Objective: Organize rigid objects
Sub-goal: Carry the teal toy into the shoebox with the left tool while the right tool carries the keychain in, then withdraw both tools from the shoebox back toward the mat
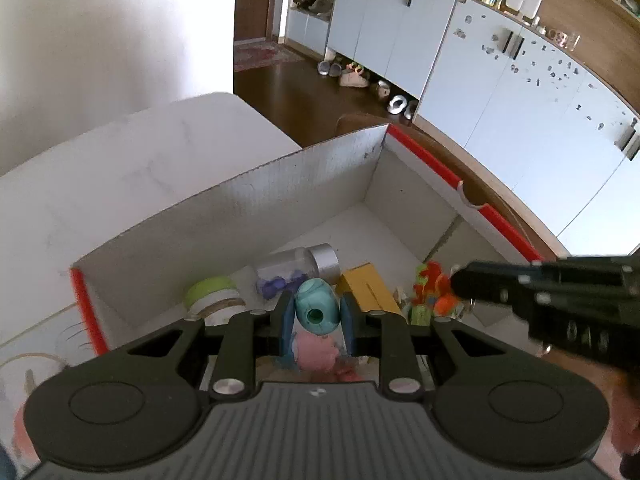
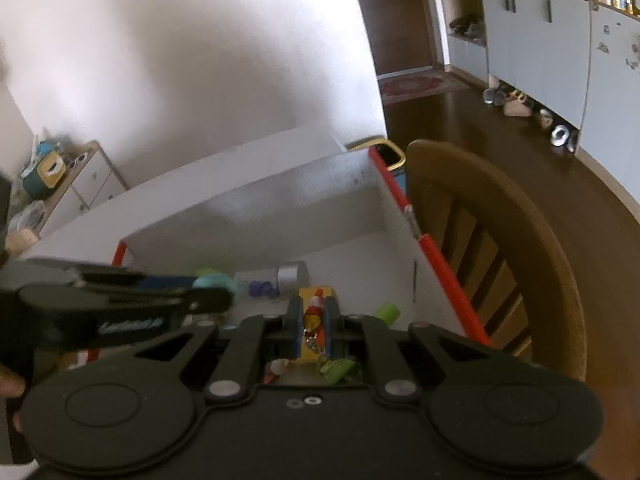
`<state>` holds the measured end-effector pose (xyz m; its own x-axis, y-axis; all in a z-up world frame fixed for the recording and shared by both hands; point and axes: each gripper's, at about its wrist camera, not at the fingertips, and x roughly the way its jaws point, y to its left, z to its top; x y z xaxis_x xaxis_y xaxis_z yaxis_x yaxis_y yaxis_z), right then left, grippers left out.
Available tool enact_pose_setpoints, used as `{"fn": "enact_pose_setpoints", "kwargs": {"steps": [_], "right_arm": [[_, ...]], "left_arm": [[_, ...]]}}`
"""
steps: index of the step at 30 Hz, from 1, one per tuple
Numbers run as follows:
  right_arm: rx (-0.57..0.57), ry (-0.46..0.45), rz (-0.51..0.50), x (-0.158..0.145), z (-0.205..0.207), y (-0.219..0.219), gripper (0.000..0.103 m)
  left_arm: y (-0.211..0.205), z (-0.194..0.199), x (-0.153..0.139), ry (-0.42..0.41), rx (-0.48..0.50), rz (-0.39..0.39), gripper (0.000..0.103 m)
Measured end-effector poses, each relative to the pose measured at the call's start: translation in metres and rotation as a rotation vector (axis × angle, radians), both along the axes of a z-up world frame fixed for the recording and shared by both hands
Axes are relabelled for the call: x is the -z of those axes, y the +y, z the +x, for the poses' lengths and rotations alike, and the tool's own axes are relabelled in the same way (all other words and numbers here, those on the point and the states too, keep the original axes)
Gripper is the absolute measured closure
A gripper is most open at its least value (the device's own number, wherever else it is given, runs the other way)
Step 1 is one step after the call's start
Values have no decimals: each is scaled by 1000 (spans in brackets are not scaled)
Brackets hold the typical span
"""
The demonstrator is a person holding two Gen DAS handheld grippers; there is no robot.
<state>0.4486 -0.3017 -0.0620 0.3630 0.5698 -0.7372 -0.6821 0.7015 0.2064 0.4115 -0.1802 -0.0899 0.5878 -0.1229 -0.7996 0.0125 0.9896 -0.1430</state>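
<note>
While both point down over the box (image 1: 248, 216), the left gripper (image 1: 318, 312) pinches a teal egg-shaped toy (image 1: 316, 306) and the right gripper (image 2: 313, 320) is clamped on a small red-and-white keychain figure (image 2: 314, 310). Inside, by the near wall: green-lidded jar (image 1: 214, 294), clear bottle (image 1: 298, 266), yellow block (image 1: 366, 284), orange-green toy (image 1: 434, 286). Wooden chair (image 2: 520, 248) beside box's red edge.

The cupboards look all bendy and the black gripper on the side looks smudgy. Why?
Left wrist view: the fisheye lens curves the white cupboards, while the teal toy in the left gripper looks sharp. Right wrist view: the left gripper smears from motion blur, and the wall is washed out.
</note>
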Motion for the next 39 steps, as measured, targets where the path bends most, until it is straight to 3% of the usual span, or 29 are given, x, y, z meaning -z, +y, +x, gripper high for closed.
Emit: {"fn": "enact_pose_setpoints", "kwargs": {"steps": [16,26,33,39], "right_arm": [[-5,17,-18,6,4,-4,92],[-16,-4,-80,10,1,-4,77],[-36,-21,-82,6,-10,-5,63],[-33,-21,-81,2,-16,-7,58]], "left_arm": [[-4,29,38,115,0,-1,79],[-9,29,47,180,7,45,79],[-9,19,39,171,20,71,78],[-5,7,26,145,22,66,78]]}}
